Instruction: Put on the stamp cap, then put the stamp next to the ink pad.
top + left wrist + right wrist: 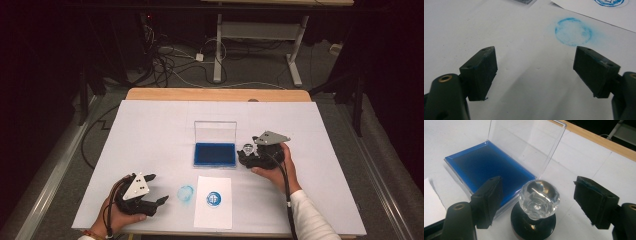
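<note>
Stamp [537, 205] stands upright between the wide-open right claw [540, 200] jaws, untouched, beside the ink pad [486, 165]; left claw [536, 72] wide, empty.

In the left gripper view, the stamped paper [599, 12] is cut off by the top and right edges at 1 o'clock, so its blue print [610, 2] is seen only in part. A dark corner [524, 1] at 12 o'clock is too clipped to be identified. In the right gripper view, the base of the stamp [534, 223] is cut off at 6 o'clock, and the paper is clipped at 9 o'clock. In the high view, the print's design [214, 198] is too small to be read.
</note>
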`<state>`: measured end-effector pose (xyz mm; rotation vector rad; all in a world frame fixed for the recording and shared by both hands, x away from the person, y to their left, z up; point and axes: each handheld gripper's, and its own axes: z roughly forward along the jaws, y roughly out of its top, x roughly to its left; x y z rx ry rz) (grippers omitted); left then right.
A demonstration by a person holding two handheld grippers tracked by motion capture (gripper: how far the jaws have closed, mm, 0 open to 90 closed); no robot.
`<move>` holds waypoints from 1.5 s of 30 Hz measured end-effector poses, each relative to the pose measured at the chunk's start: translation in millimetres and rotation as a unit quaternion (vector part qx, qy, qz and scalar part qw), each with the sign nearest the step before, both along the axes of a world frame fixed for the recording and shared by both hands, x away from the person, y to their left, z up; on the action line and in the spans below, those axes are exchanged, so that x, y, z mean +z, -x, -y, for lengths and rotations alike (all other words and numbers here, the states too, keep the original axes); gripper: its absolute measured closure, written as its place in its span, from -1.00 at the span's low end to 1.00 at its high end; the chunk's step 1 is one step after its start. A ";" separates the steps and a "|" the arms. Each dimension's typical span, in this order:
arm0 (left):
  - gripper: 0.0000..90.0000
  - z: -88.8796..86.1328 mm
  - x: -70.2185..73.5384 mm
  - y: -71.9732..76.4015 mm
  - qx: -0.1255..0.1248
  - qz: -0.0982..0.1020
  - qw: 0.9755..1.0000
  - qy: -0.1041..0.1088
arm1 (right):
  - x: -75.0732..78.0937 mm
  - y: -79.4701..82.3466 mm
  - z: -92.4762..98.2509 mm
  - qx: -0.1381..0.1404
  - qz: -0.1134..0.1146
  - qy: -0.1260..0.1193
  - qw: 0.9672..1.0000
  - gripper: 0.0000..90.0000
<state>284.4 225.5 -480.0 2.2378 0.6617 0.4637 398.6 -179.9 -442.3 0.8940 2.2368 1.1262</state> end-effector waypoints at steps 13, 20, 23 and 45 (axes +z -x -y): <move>-0.59 0.6 -0.4 0.9 -0.005 -0.002 1.000 -0.006 | 8.9 4.3 -3.1 0.006 0.012 0.003 1.000 -0.48; -0.59 2.5 0.6 -0.7 -0.006 -0.001 1.000 -0.003 | 17.7 11.2 -4.3 0.015 0.023 0.007 1.000 -0.48; -0.59 2.2 -1.2 -0.1 -0.006 -0.004 1.000 -0.006 | 20.7 13.1 -4.4 0.017 0.027 0.007 0.999 -0.48; -0.59 4.8 1.3 -0.1 -0.009 0.000 1.000 -0.014 | 43.9 45.3 -9.8 0.048 0.052 0.034 0.997 -0.49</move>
